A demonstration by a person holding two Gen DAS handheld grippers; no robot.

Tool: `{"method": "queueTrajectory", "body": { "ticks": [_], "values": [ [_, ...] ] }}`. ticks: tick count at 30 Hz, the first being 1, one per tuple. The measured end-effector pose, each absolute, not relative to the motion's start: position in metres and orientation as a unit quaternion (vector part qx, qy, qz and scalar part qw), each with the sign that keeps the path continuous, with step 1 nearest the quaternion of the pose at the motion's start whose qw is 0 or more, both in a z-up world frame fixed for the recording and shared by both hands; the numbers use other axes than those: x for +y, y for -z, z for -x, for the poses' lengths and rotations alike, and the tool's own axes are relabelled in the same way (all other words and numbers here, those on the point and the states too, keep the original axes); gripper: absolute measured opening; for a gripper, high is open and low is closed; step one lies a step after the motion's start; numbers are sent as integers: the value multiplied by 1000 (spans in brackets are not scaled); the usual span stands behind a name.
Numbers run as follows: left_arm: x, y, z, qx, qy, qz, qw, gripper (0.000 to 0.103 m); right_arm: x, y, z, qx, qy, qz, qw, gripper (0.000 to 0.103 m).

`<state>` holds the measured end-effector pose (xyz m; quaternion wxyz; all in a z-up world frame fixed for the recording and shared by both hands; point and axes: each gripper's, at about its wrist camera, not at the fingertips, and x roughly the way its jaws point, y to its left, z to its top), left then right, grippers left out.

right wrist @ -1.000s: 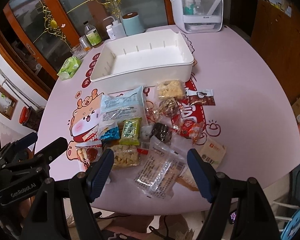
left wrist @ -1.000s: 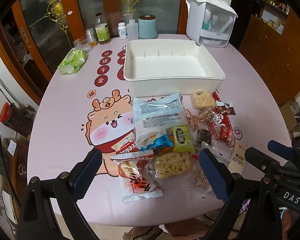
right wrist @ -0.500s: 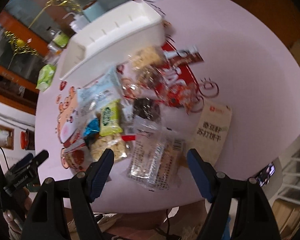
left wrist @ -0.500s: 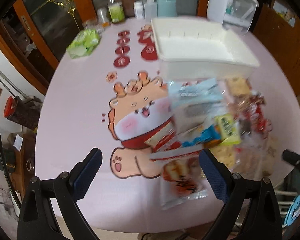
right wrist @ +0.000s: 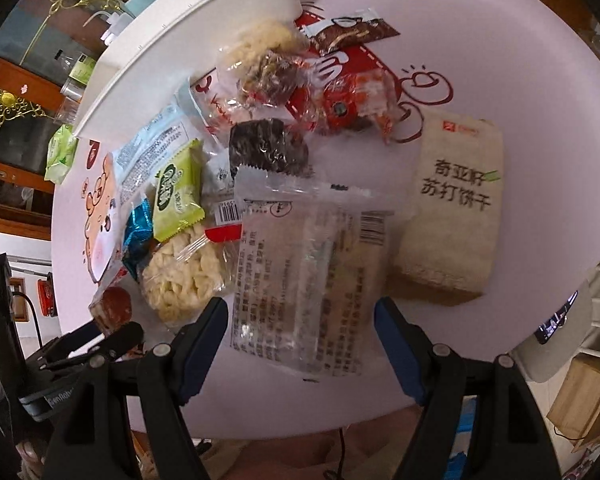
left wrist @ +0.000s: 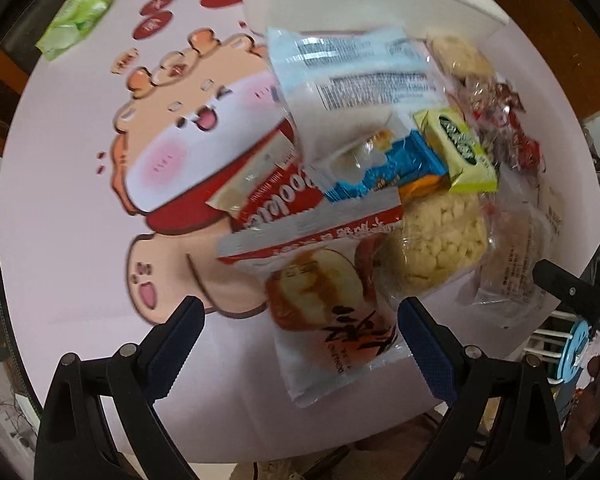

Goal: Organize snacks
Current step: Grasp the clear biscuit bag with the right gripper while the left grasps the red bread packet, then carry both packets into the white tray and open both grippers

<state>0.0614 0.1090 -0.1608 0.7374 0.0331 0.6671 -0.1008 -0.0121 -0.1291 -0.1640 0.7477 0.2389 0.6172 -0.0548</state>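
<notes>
Both grippers hang open over the heap of snacks on the pink table (right wrist: 500, 40) — the left gripper (left wrist: 300, 332) astride the red-and-white bun packet (left wrist: 332, 304), the right gripper (right wrist: 300, 320) astride the clear cracker packet (right wrist: 312, 280), whose long axis runs away from it toward the white bin (right wrist: 188, 36).

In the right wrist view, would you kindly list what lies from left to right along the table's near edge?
Puffed rice cake → clear printed packet → beige cracker pack.
</notes>
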Motion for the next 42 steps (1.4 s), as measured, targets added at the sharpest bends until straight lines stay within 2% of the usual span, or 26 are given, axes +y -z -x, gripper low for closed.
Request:
{"method": "queueTrajectory", "body": {
  "ticks": [3,13,17,18,20,25,33,42],
  "values": [
    [101,175,-63,678,100,-32,728,97,-126,170,8,616,70,-234,749,81],
    [88,205,-61,682,80,-19,727,97,-121,181,-2,619,104,-203,752,82],
    [87,212,-62,684,77,-4,725,96,-116,180,-2,615,99,-184,760,75],
    [87,214,-61,685,79,6,724,94,-112,179,-2,614,95,-181,762,73],
    [92,215,-57,685,89,25,723,80,-111,176,-2,613,88,-175,766,71],
    [89,218,-51,679,92,38,727,54,-110,170,1,610,62,-175,770,66],
    [98,215,-50,672,87,73,732,47,-128,148,0,593,15,-187,783,66],
    [108,156,-46,642,66,98,758,45,-130,101,-15,549,-51,-139,823,66]
  ]
}}
